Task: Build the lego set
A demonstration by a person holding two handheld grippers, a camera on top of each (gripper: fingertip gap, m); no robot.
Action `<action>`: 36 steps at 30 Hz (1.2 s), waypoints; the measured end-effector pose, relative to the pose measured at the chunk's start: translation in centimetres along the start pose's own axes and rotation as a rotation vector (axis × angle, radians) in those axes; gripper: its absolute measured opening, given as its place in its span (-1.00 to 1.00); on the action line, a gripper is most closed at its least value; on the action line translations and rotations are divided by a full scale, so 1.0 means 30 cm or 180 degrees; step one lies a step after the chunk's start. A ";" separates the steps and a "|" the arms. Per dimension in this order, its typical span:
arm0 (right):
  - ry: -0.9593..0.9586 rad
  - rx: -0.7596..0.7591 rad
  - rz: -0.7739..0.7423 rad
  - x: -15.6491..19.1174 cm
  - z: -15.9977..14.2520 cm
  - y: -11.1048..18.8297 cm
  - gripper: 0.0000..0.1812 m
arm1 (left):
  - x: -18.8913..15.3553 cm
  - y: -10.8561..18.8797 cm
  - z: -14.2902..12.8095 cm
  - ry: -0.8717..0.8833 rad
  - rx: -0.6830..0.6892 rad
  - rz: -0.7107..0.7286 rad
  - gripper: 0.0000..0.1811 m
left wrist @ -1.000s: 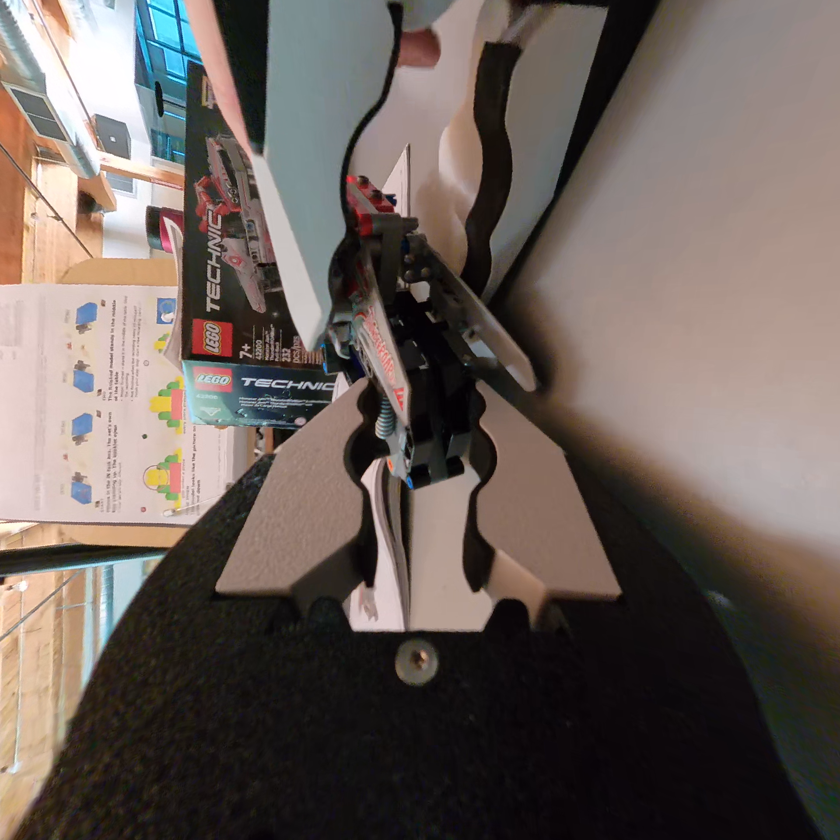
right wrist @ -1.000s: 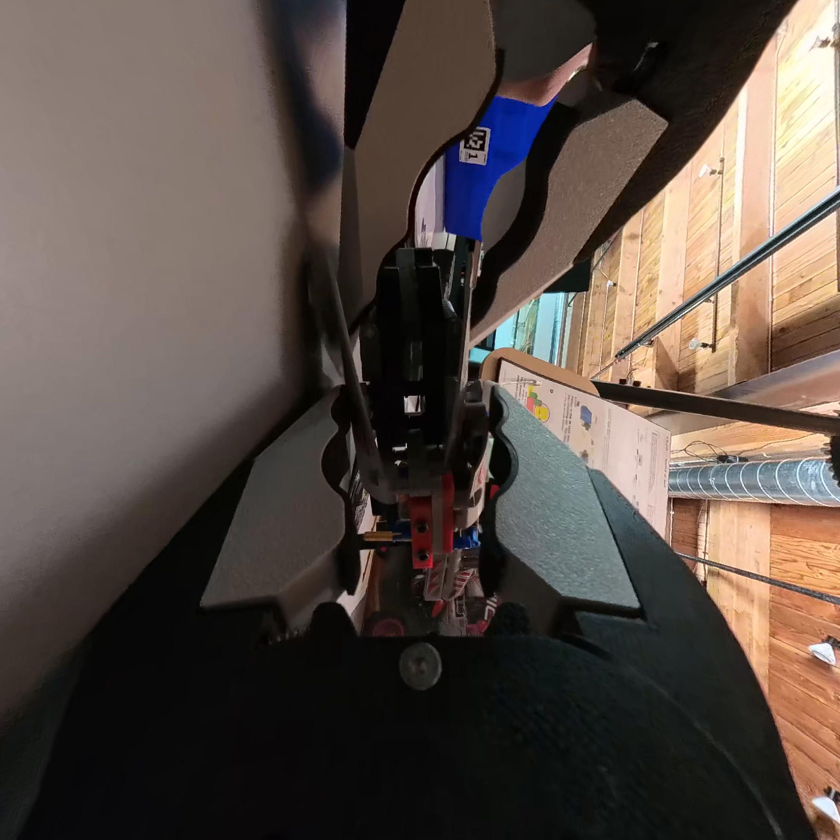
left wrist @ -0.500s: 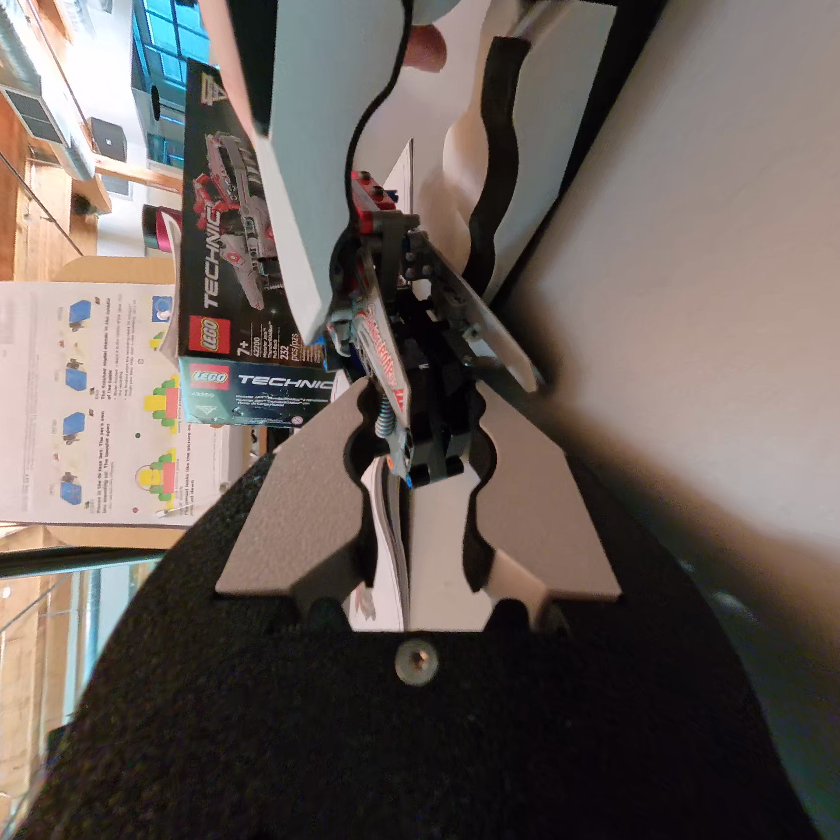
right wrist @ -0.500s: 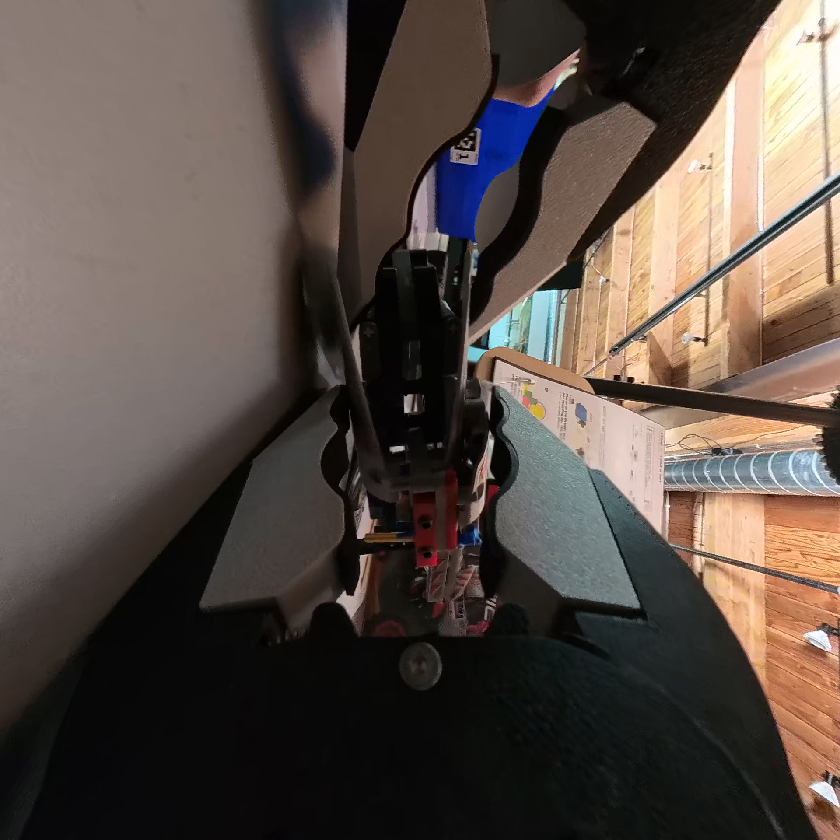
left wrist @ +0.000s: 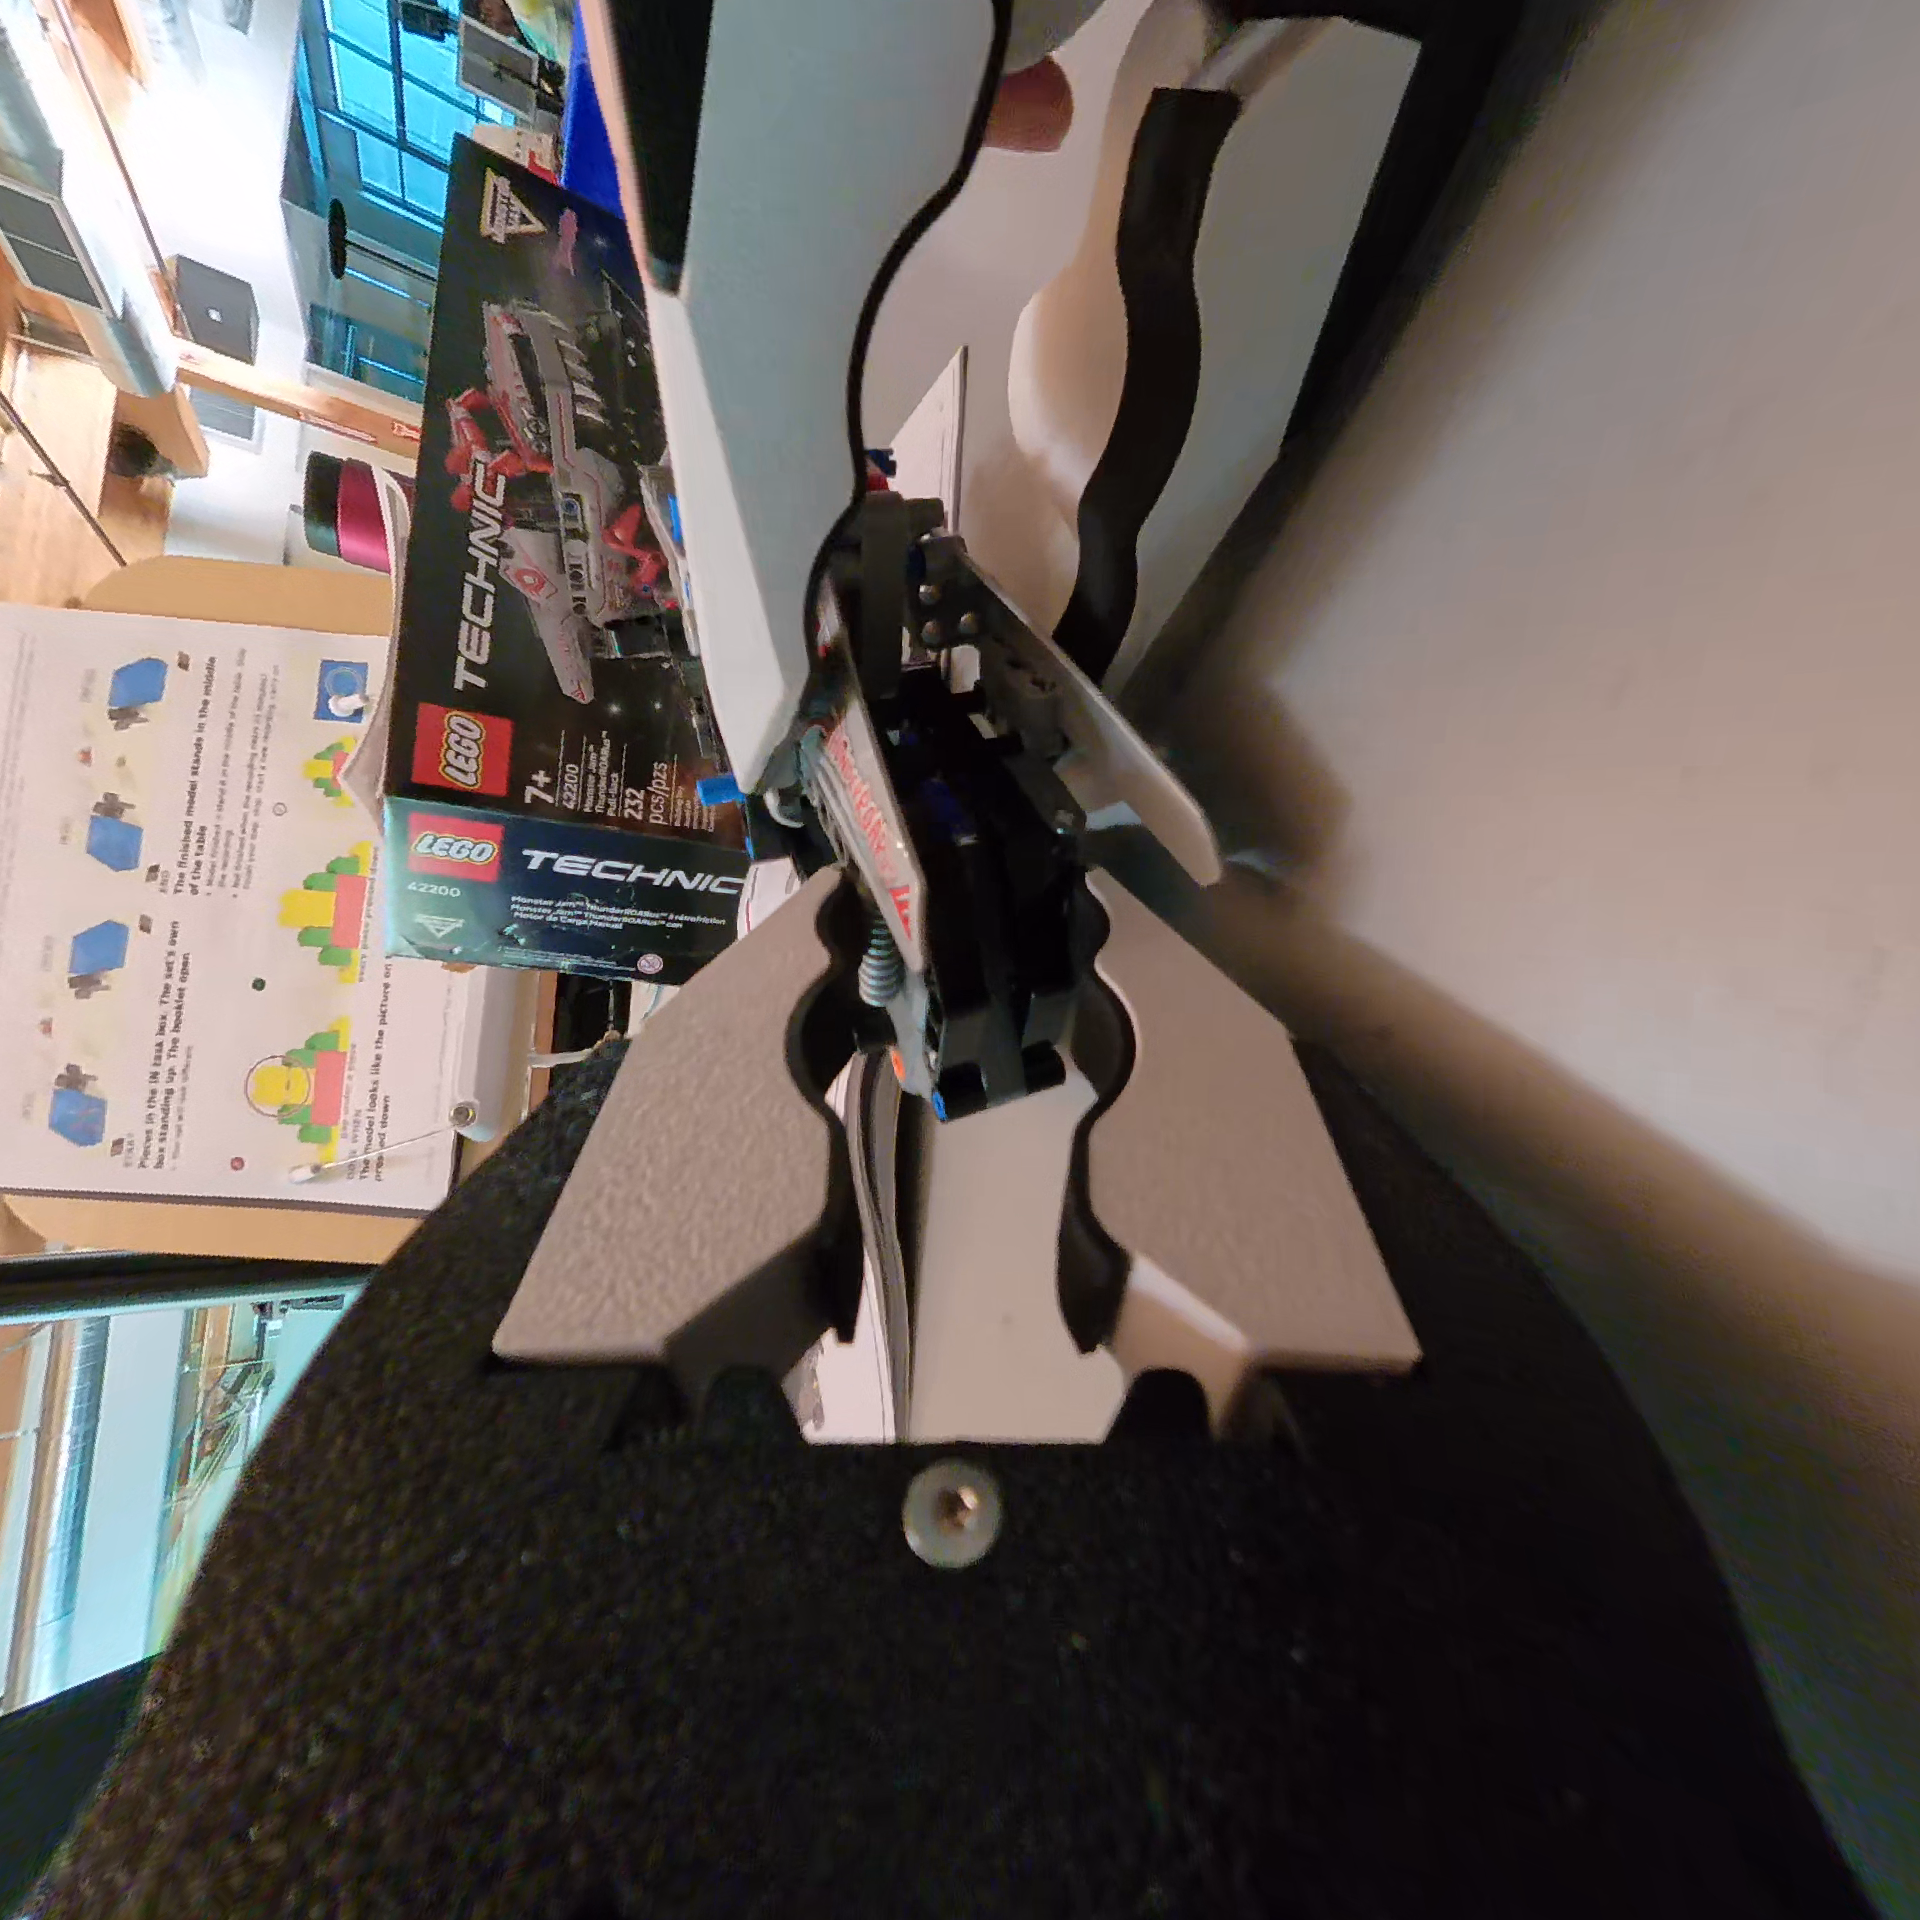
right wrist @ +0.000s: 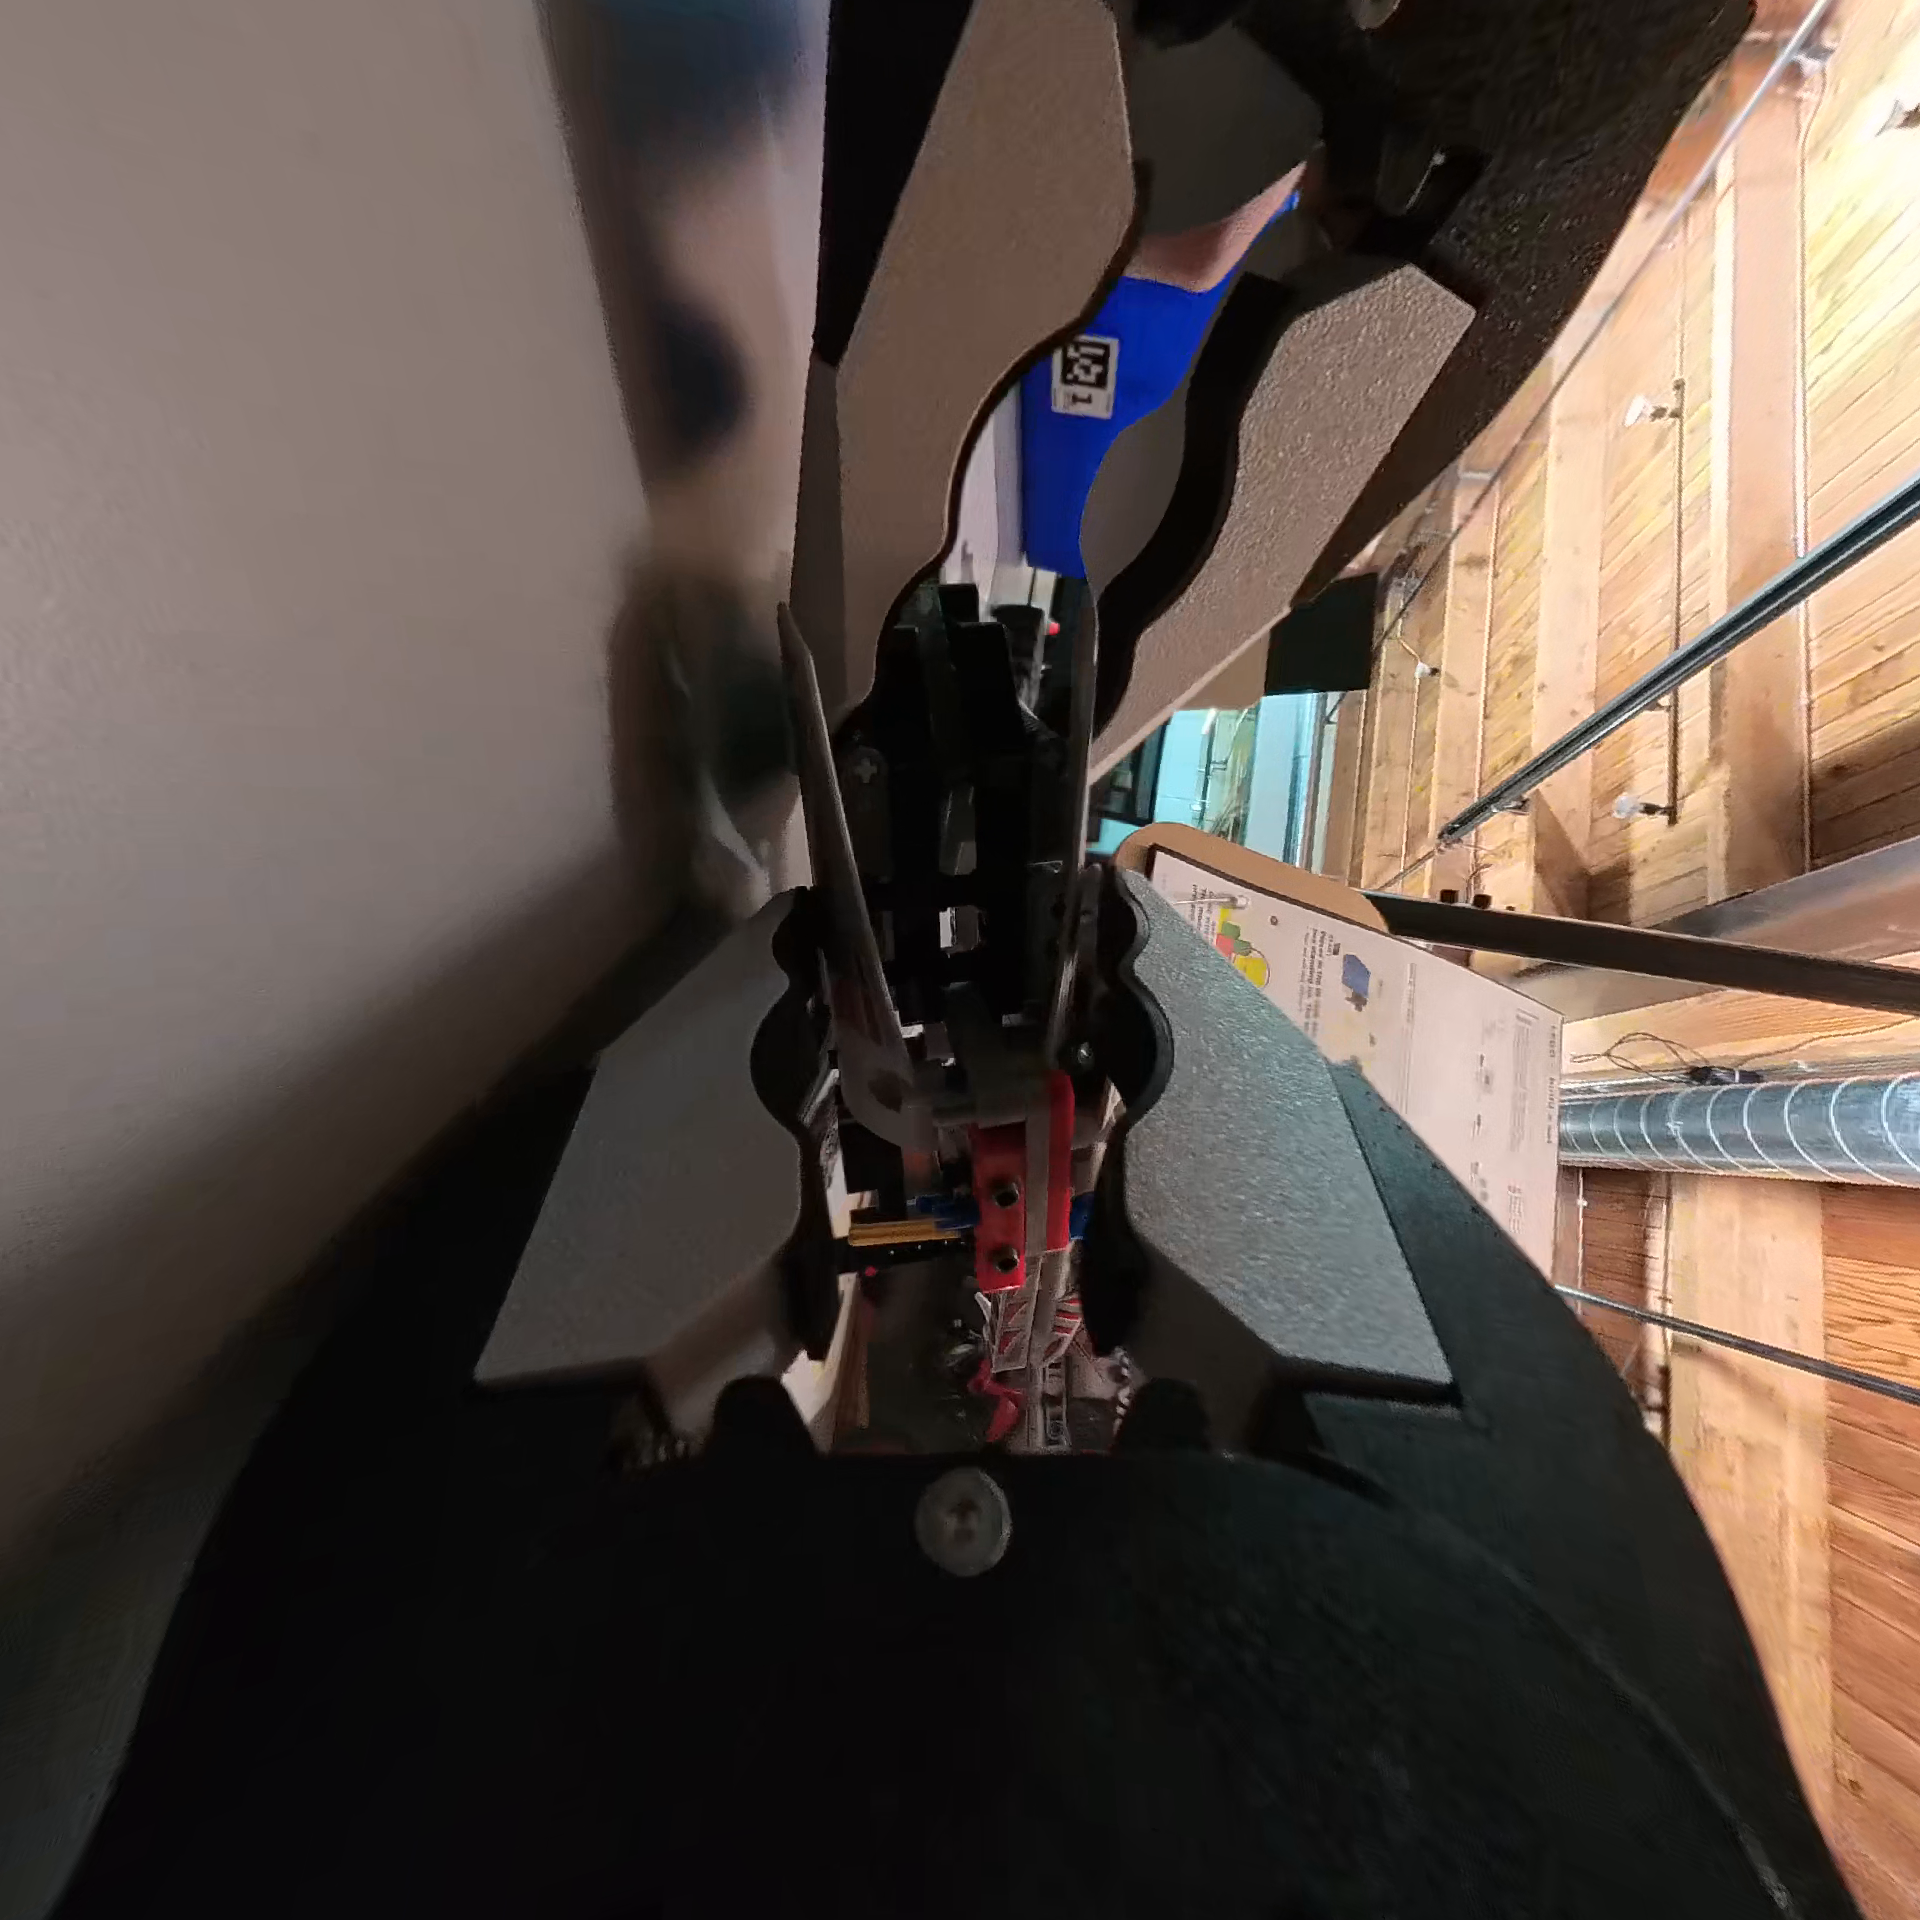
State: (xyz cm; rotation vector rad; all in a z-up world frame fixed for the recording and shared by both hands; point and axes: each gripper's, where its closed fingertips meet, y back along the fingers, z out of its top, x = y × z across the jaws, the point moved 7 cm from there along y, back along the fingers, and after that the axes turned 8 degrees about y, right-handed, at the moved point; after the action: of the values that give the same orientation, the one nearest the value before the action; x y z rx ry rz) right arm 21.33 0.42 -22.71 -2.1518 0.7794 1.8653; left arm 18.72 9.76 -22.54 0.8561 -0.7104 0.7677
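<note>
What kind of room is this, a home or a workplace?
Probably a loft-style workshop or lab: plank wood walls, a bare metal duct, and an instruction poster beside the set's box on a white table.

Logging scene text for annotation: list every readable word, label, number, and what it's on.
I won't quote writing; only where it stands.
Dark set box: branding and numbers, legible.
White instruction sheet: small printed lines, partly legible.
Lego model side panel: red lettering.
Blue object: black-and-white marker tag.
</note>
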 end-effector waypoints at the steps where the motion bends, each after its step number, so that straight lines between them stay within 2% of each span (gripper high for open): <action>1: 0.0004 0.0008 0.0016 -0.001 0.000 0.000 -0.41 | 0.000 -0.001 0.000 -0.0013 0.0007 0.0009 -0.59; 6: 0.0068 -0.0147 -0.0042 0.004 -0.011 0.002 -0.41 | 0.004 -0.008 0.000 0.0044 0.0027 0.0010 -0.59; 14: -0.0231 -0.0320 0.0011 0.010 -0.002 0.025 -0.41 | -0.006 -0.014 0.004 -0.0203 0.0082 0.0050 -0.59; 23: -0.0131 -0.0181 0.0110 0.007 0.008 0.022 -0.41 | -0.004 -0.021 0.001 -0.0286 0.0131 0.0069 -0.59; 27: 0.0182 -0.0271 0.0036 0.022 0.025 0.044 -0.49 | -0.007 -0.019 0.008 -0.0319 0.0091 0.0049 -0.59; 29: 0.0010 -0.0291 0.0097 0.020 0.026 0.047 -0.50 | -0.010 -0.022 0.009 -0.0387 0.0121 0.0071 -0.59; 36: 0.0017 -0.0136 0.0279 0.016 0.037 0.034 -0.49 | -0.011 -0.028 0.005 -0.0542 0.0267 0.0133 -0.59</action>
State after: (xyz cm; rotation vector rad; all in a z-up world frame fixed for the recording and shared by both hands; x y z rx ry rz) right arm 19.90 -0.04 -23.20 -2.1825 0.8559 1.9361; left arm 19.20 9.15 -23.06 0.9938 -0.8536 0.7722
